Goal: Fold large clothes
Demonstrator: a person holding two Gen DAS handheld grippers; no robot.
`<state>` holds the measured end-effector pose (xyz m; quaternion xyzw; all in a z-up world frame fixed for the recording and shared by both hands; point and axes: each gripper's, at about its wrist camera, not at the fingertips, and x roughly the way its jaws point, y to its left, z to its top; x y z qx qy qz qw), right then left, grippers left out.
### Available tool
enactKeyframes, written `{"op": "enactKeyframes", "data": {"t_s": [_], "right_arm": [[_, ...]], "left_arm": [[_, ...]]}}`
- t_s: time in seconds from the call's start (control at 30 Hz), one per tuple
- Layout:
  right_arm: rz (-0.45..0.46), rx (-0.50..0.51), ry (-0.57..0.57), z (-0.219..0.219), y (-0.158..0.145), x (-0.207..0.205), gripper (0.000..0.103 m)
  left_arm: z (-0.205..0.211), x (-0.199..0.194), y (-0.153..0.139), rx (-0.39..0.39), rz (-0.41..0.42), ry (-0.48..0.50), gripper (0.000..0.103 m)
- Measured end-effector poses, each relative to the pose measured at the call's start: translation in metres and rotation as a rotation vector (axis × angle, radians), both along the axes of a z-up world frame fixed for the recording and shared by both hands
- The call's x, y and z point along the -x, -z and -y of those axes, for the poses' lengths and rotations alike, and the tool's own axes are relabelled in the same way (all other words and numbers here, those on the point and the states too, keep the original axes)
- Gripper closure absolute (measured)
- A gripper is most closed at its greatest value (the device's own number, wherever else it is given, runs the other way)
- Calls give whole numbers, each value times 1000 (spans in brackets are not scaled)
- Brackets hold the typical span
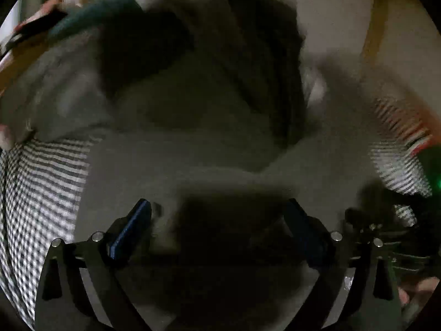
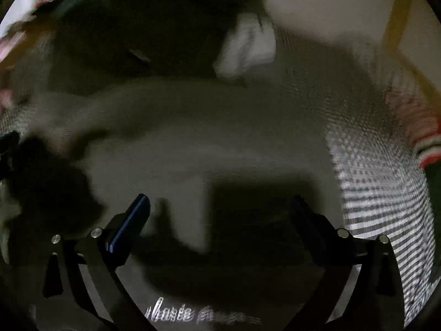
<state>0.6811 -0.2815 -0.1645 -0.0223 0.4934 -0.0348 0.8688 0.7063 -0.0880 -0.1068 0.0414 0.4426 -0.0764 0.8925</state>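
Two blurred, dim views are all you have; both look down on a checked bedsheet (image 1: 33,193) that shows at the left edge of your left wrist view and at the right of your right wrist view (image 2: 386,207). Spread over it, filling the middle of both views, lies the large grey garment (image 1: 179,160), flat beneath both tools (image 2: 193,143); pale lettering, too smeared to read, runs along its near edge in the right view. Beyond it sits a heap of dark clothes (image 1: 261,55), seen also at the upper left from your right side (image 2: 137,27), with a white bundle (image 2: 245,47) just beside it. A striped piece with a red band (image 2: 424,149) lies at the far right. Your left gripper (image 1: 217,215) has its jaws spread wide with nothing between them, above the grey cloth; your right gripper (image 2: 220,212) is likewise wide apart and holds nothing; whether either fingertip touches the fabric, you cannot tell.
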Motion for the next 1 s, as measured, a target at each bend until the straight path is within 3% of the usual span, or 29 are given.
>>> {"op": "enactKeyframes", "data": {"t_s": [0.03,0.07,0.13,0.2,0.3,0.4,0.47,0.53,0.6,0.63,0.7,0.77,0.83,1.0], "right_arm": [[-41,14,-26,0,14,-4,3],[-10,13,-47,2,11,-4,3],[-12,-4,-101,10,10,10,3],[-2,-32,-149,18,9,24,3],[86,-79,-241,33,9,48,3],[121,-122,-234,40,9,46,3],[119,-103,-230,34,8,46,2],[130,-111,-232,27,5,38,3],[184,-185,-249,41,-7,32,3],[273,-261,-273,46,-21,33,3],[418,-286,-218,61,-53,26,3],[498,-355,-170,72,-78,1,3],[499,-447,-167,79,-91,-36,3],[405,-520,-133,70,-93,-141,3]], "left_arm": [[10,-13,18,-85,-29,-19,8],[14,-18,31,-131,-4,-23,4],[8,-15,39,-90,50,-19,4],[4,-12,38,-73,53,-12,4],[-5,-11,31,-34,58,11,5],[-30,-10,-8,98,178,25,5],[-40,-23,-32,110,269,7,5],[-32,-43,-61,37,341,18,5],[-16,-72,-80,-59,388,63,5],[-6,-82,-87,-89,407,70,5],[5,-107,-95,-137,431,77,5],[15,-124,-97,-183,445,84,5],[27,-141,-100,-250,448,103,5],[58,-166,-101,-369,403,123,5]]}}
